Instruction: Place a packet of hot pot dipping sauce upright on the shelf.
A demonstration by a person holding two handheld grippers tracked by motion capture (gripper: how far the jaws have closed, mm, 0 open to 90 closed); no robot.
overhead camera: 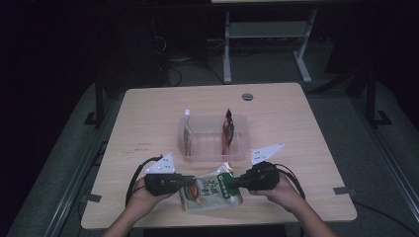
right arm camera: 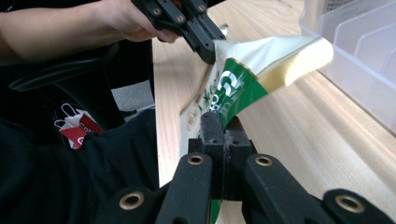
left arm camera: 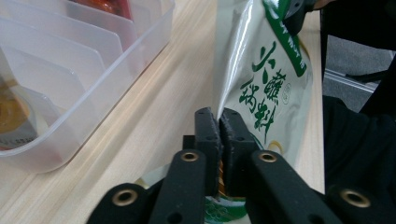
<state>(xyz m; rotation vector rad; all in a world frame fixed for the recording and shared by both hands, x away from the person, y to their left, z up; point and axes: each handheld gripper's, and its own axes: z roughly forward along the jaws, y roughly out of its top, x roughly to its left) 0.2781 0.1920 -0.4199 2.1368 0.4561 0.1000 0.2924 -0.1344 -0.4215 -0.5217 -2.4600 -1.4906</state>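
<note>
Black grippers [overhead camera: 197, 181], brass rivets, grey triangular plates.

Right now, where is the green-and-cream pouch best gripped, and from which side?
By its flat edges, one from each side. The green-and-cream pouch is thin, limp and wide, so the left gripper pinches one edge and the right gripper the green top band, holding it spread.

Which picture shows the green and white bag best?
The high view: the whole bag shows, stretched between both grippers. The left gripper view gives its printed side close up; the right gripper view, its green top edge.
</note>
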